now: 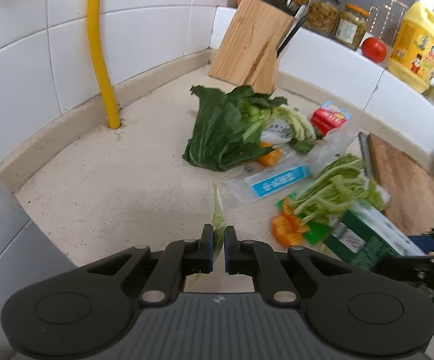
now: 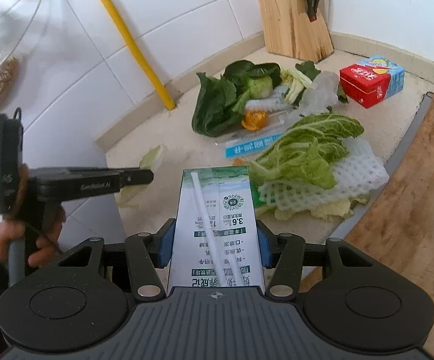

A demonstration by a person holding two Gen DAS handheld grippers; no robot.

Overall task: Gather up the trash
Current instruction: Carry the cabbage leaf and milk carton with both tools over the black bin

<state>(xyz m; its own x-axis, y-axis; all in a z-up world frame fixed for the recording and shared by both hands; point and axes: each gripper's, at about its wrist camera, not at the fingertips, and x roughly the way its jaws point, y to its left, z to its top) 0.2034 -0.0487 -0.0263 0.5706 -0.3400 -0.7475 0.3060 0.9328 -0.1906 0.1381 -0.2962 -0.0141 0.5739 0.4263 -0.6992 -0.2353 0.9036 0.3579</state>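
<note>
A speckled counter point(image 1: 103, 180) under white tiles. Left tongs point(image 1: 218, 247) pinch a pale leaf scrap point(image 1: 218, 219) at lower centre; right tongs point(image 2: 214, 247) clamp the milk carton point(image 2: 217, 225), lower centre. Keep both grips firm while carrying, I judge.

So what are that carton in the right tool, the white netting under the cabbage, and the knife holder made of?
The milk carton looks like coated paperboard: flat printed faces, crisp folds, slight sheen. The white netting seems to be soft foam plastic mesh, matte, with an open lattice, probably fruit wrap. The knife block is bare wood, light and unvarnished-looking, with visible grain and a dark streak.
</note>
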